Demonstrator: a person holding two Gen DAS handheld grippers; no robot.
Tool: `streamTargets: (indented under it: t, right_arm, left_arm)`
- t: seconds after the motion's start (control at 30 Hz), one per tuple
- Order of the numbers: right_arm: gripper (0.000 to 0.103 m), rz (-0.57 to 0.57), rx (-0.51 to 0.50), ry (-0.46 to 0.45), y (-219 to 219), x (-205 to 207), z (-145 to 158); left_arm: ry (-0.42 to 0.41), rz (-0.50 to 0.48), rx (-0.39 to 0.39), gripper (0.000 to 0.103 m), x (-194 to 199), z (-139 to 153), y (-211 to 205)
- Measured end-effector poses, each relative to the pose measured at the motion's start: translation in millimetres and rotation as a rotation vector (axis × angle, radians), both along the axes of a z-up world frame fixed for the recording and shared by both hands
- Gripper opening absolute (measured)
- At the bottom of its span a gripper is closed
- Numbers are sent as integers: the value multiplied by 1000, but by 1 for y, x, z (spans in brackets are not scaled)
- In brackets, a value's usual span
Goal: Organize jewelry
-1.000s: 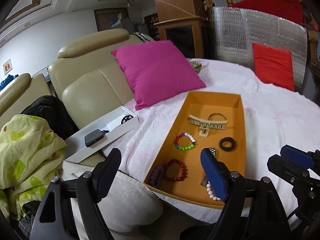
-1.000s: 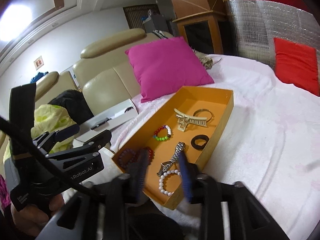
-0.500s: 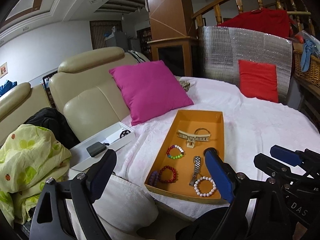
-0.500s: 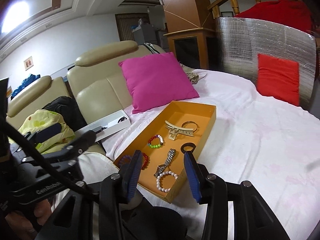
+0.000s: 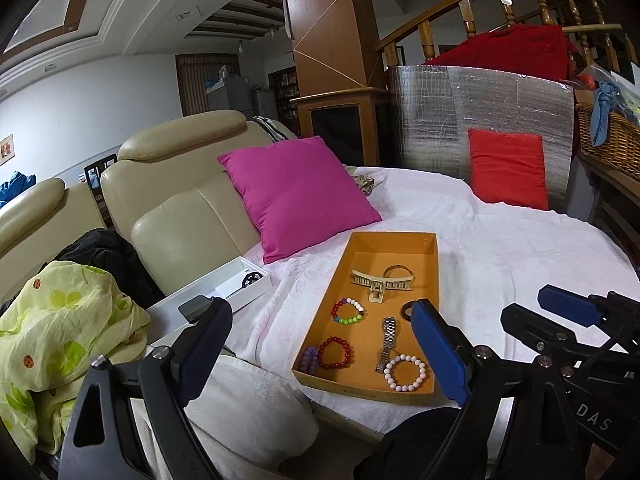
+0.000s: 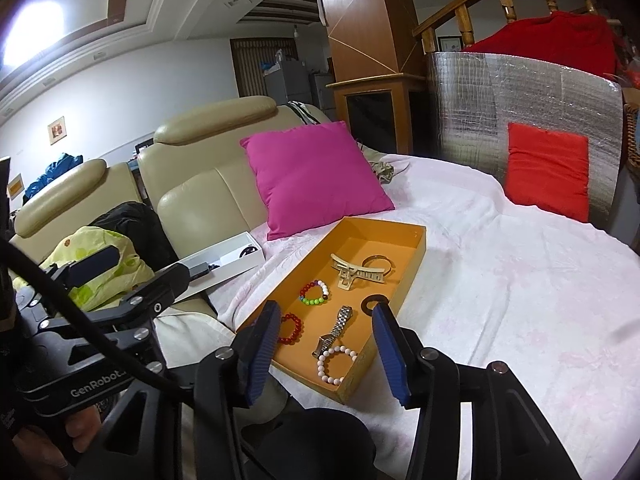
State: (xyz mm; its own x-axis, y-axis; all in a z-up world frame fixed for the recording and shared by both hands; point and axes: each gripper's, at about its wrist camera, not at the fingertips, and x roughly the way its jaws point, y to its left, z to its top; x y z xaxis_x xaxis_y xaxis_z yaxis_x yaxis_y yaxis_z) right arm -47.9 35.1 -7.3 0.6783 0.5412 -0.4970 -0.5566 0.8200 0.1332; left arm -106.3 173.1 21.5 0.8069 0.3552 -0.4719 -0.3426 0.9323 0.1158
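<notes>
Left gripper (image 5: 320, 354) fingers wide, empty; right gripper (image 6: 326, 350) fingers opening, holding nothing, hovering at six o'clock of orange tray (image 6: 416, 258) of jewelry.

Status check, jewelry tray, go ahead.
Left gripper open, empty. Right gripper opening, nothing between jaws. Orange tray holds bracelets, watch, hair claw. Nothing in the way.

Tray (image 5: 436, 276) on blanket (image 5: 520, 264), pillow (image 5: 296, 196) behind; inside: hair claw (image 5: 378, 286) behind watch (image 5: 387, 338), bracelets left.
</notes>
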Motion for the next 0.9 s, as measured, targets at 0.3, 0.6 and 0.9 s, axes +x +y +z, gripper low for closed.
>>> streamTargets:
  t: [0.3, 0.6, 0.9]
  right_arm:
    - [52, -2, -2, 12, 0, 0, -3]
    - [52, -5, -1, 15, 1, 1, -4]
    - [52, -9, -2, 18, 2, 0, -4]
  left_arm:
    - [5, -13, -3, 91, -2, 1, -2]
    - [4, -17, 2, 91, -3, 1, -3]
    - [10, -13, -5, 91, -2, 0, 1]
